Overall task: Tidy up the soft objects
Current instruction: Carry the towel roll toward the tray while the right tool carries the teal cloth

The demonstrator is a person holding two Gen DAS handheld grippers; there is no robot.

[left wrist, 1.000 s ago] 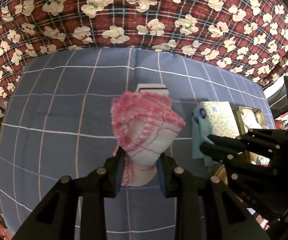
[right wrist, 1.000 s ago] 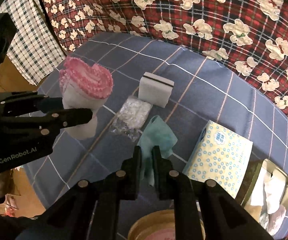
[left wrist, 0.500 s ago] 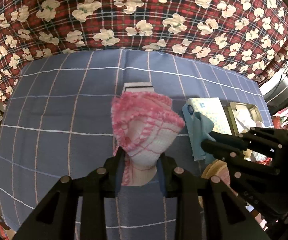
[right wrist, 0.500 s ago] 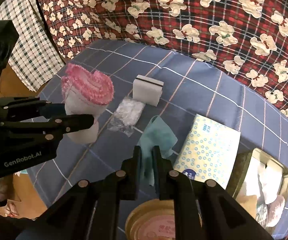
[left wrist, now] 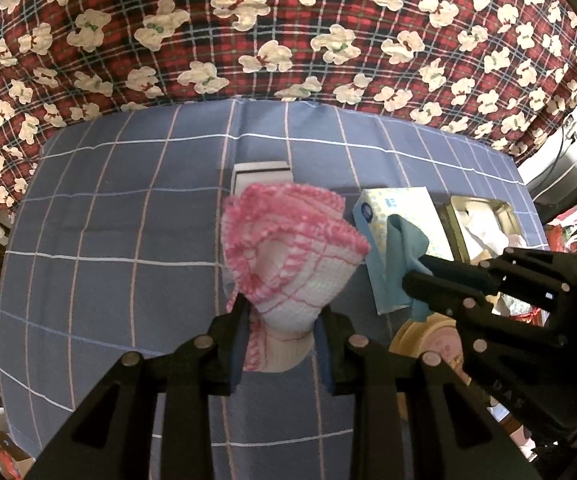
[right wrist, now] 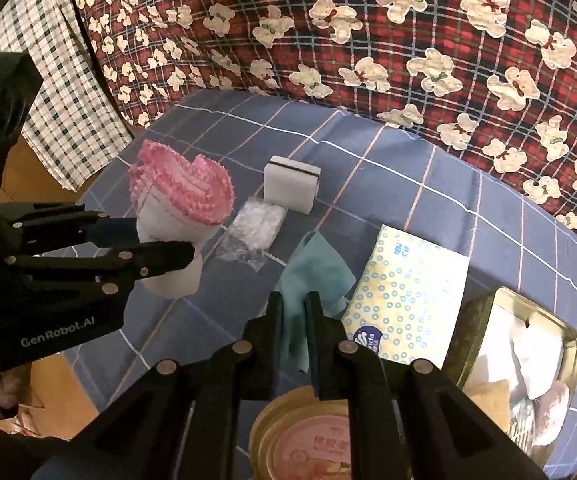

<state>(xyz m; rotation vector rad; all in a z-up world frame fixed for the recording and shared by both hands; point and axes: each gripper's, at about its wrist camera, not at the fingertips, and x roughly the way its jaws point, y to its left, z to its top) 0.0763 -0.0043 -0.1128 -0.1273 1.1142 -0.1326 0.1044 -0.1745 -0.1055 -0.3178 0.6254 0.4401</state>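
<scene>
My left gripper (left wrist: pixel 282 320) is shut on a bunched pink-and-white knitted cloth (left wrist: pixel 292 256), held up above the blue checked tablecloth (left wrist: pixel 108 220). The same pink cloth (right wrist: pixel 180 200) and the left gripper (right wrist: pixel 160 248) show at the left of the right wrist view. My right gripper (right wrist: pixel 293 312) is shut on a thin teal cloth (right wrist: pixel 314 270) that hangs between its fingers; that teal cloth (left wrist: pixel 398 264) and the right gripper (left wrist: pixel 420 272) appear at the right of the left wrist view.
On the tablecloth (right wrist: pixel 408 176) lie a white sponge with a dark stripe (right wrist: pixel 292 182), a clear crumpled plastic bag (right wrist: pixel 254 228), a yellow dotted tissue pack (right wrist: pixel 408 296), a metal tin holding pale items (right wrist: pixel 528 360) and a round pink-lidded tin (right wrist: pixel 308 440). A red bear-print fabric (right wrist: pixel 408 40) lies behind.
Both grippers have shifted slightly, each still holding its cloth. In the left wrist view the tissue pack, tin and round lid have come further into sight at the right.
</scene>
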